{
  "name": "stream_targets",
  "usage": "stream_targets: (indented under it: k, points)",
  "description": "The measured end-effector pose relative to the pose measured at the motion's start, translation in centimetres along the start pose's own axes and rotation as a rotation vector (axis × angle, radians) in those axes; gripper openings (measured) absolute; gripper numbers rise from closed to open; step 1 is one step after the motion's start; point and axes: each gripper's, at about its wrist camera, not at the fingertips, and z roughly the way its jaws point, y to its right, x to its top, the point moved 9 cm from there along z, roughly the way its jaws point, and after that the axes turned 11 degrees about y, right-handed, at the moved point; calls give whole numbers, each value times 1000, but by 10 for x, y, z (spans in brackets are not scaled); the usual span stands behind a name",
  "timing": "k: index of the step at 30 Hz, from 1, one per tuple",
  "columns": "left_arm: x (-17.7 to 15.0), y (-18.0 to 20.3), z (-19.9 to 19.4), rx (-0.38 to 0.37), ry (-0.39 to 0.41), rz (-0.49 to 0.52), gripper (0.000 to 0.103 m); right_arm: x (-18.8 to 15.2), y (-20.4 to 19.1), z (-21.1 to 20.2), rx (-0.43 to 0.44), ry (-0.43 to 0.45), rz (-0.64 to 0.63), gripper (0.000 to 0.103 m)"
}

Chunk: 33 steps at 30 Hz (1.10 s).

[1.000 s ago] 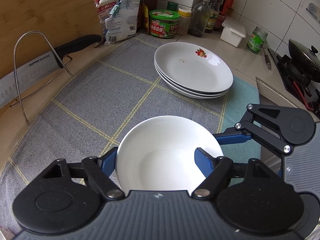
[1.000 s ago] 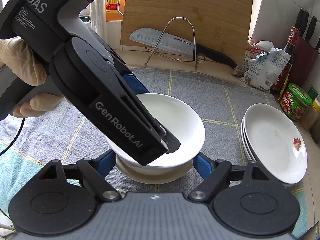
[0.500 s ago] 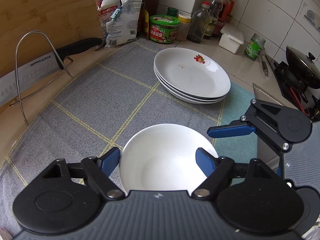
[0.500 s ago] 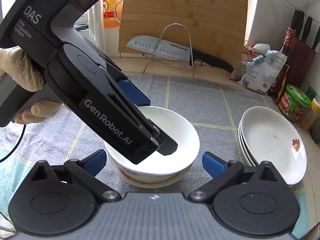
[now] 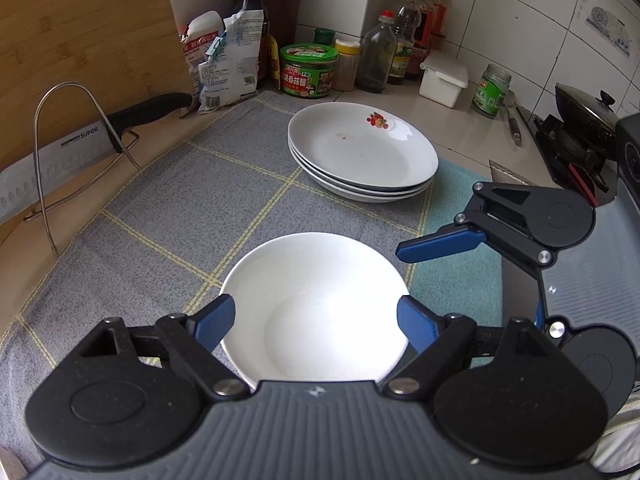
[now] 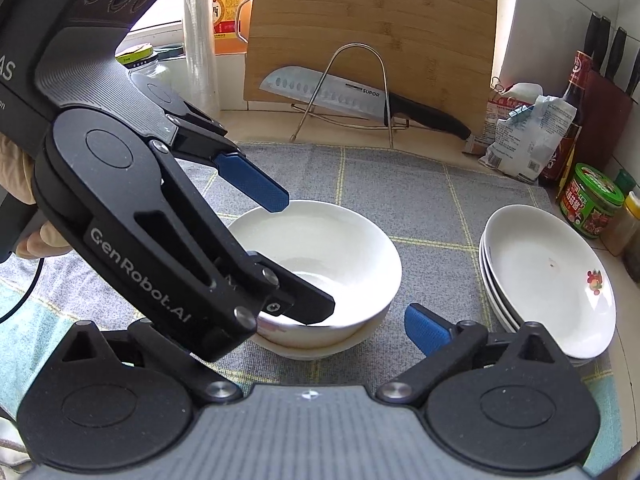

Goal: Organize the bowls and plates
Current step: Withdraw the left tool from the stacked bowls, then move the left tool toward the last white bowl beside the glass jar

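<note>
Between your grippers sit stacked bowls (image 6: 320, 264); left gripper (image 5: 316, 320) opening round them, pads off; right gripper (image 6: 280, 336) wide, empty; plate stack (image 5: 362, 150) & knife rack (image 5: 76, 136) nearby.

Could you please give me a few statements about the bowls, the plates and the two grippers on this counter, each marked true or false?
1. The white bowl sits nested in another bowl. True.
2. The plates are spread out singly across the cloth. False: they form one stack.
3. The right gripper is clamped on the bowl. False: its jaws stand wide open beside it.
4. The left gripper has the bowl between its opening jaws. True.
5. The knife lies on the grey cloth. False: it rests against a wire stand in front of the cutting board.
</note>
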Motion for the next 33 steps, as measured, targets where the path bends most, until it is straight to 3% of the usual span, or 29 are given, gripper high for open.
stream_targets:
  k: [7, 12, 15, 22, 29, 33]
  points:
    - [-7, 2, -2, -9, 16, -72, 88, -4, 4, -3, 3, -2, 5, 103]
    - [-3, 4, -14, 67, 61, -58, 88, -4, 6, -7, 11, 8, 7, 103]
    - [1, 1, -28, 109, 114, -109, 96, -3, 8, -10, 14, 20, 4, 103]
    - [-12, -22, -63, 339, 212, -254, 100, 4, 11, -12, 60, 53, -28, 103]
    - [-57, -45, -98, 575, 178, -364, 100, 15, 5, -9, 138, 74, -83, 103]
    - [-88, -62, -122, 694, 153, -381, 101, 27, -8, -9, 139, 91, -111, 103]
